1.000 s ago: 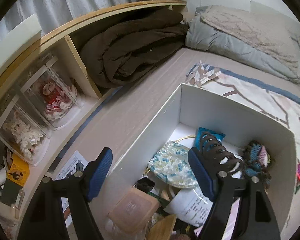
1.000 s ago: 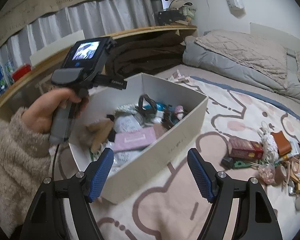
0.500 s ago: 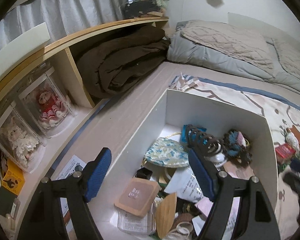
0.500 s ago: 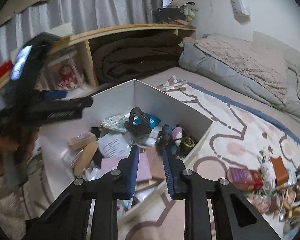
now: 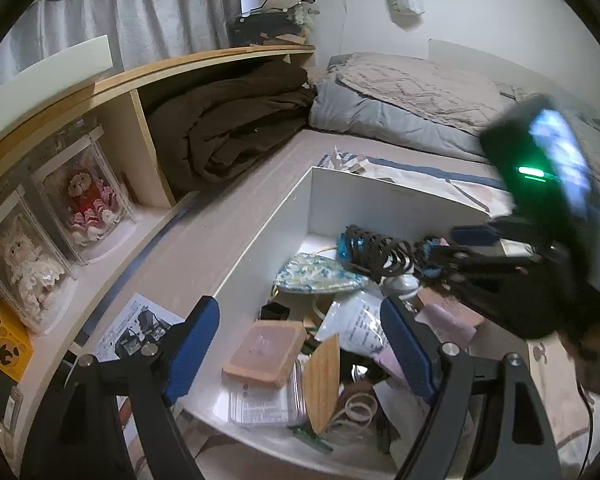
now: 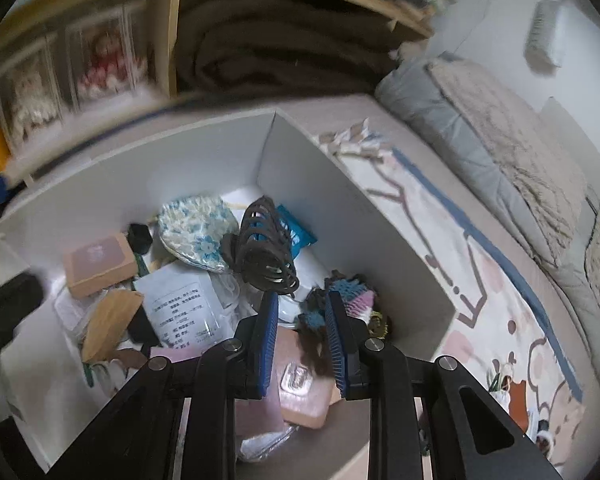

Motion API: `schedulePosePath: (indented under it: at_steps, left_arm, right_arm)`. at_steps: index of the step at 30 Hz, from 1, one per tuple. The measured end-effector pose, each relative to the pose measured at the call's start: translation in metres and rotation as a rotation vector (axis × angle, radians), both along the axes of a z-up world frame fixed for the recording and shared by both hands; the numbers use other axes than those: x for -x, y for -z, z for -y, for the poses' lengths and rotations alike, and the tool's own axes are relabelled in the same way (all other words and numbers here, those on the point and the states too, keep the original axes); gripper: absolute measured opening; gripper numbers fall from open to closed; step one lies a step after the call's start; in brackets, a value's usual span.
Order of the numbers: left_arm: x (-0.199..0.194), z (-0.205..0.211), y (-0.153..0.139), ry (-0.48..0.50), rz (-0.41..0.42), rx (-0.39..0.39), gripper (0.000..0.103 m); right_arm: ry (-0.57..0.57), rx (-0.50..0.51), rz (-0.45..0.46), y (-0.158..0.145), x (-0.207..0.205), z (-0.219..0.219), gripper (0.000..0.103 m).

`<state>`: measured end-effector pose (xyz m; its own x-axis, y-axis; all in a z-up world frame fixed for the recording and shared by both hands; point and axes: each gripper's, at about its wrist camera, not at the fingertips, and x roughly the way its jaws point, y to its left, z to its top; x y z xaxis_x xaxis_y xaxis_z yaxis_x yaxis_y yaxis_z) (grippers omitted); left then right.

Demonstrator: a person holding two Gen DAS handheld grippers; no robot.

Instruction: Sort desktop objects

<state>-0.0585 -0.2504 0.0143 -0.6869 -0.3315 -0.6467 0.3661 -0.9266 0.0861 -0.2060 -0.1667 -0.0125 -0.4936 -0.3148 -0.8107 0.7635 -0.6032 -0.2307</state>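
Observation:
A white open box (image 5: 380,204) on the floor holds several small things: a black hair claw (image 5: 376,248), a floral pouch (image 5: 320,276), a tan flat case (image 5: 266,346) and a printed white packet (image 6: 180,308). My left gripper (image 5: 296,308) hovers over the box's near end, its jaws opening, with nothing pressed between them. My right gripper (image 6: 300,298) hangs over the box, pointing down, its blue pads drawn close with nothing between them. Below it lie a knitted teal and pink item (image 6: 352,294) and a pink block (image 6: 300,388). The right gripper (image 5: 460,246) appears blurred in the left wrist view.
A wooden shelf along the left holds dolls in clear cases (image 5: 84,204) and a folded brown blanket (image 5: 228,128). Grey bedding (image 5: 400,96) lies behind the box. A patterned rug (image 6: 460,280) spreads to the right, and a leaflet (image 5: 136,328) lies on the floor beside the box.
My right gripper shut its jaws, swung from over the rug to above the box and tipped downward. It now shows at the right of the left wrist view. The left gripper shifted back.

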Motion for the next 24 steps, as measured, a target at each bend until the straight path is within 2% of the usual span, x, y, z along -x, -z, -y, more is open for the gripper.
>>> schedulePosePath:
  at_steps: [13, 17, 24]
  left_arm:
    - [-0.035, -0.004, 0.010, 0.074, 0.005, -0.014, 0.083]
    - [-0.038, -0.003, 0.013, 0.081, 0.008, -0.018, 0.083]
    - [-0.043, 0.004, 0.015, 0.072, 0.005, -0.027, 0.083]
  right_arm:
    - [-0.007, -0.291, -0.111, 0.041, 0.023, 0.058, 0.025]
    - [-0.011, -0.302, -0.112, 0.048, 0.024, 0.065, 0.025]
    - [0.006, -0.226, 0.011, 0.038, 0.031, 0.051, 0.025]
